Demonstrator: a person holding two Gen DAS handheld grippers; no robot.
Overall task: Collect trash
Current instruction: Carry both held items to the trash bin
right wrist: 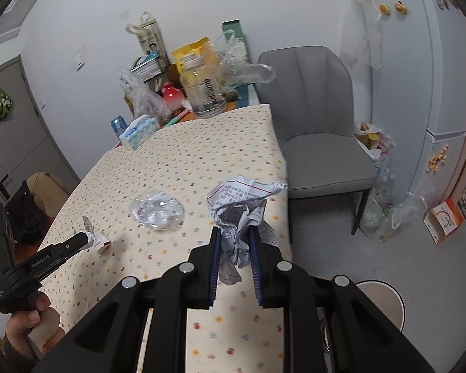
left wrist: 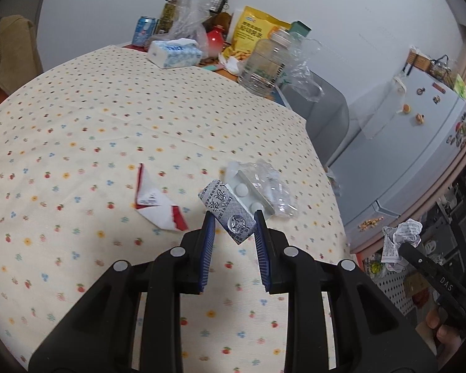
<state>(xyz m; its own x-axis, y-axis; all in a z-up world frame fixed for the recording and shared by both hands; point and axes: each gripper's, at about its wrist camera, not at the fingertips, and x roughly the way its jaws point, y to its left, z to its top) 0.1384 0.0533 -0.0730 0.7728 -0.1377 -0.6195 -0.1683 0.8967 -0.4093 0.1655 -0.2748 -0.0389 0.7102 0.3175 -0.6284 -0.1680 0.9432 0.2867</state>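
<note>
Between the blue pads of the left gripper (left wrist: 234, 217) sits a silver blister strip (left wrist: 228, 214), pinched at its near end and tilted, lifted off the dotted tablecloth (left wrist: 77, 99). Just beyond those fingertips lie a white pill card (left wrist: 248, 197) under a crumpled clear wrapper (left wrist: 271, 183), and off to the gripper's left rests a torn red-and-white carton (left wrist: 158, 208), flat on the cloth.

The right gripper (right wrist: 235, 239) is clamped on a crumpled printed paper (right wrist: 239, 205), held above the table's near right edge. Ahead of it and to its left the clear wrapper shows again as a shiny wad (right wrist: 157, 209). Below and to the right of this gripper, on the floor, a round pale rim (right wrist: 388, 292) peeks out (probably a bin, though only an arc of it shows).

Both grippers hold a piece of trash, so the pickup step looks done and the carry to a bin is in hand. The next move calls for swinging each load clear of the table edge, over whatever container serves, then parting the pads to drop it. The strip is gripped only at one corner, so a steady carry seems wise. The carton, pill card and wrapper remain to be gathered.
</note>
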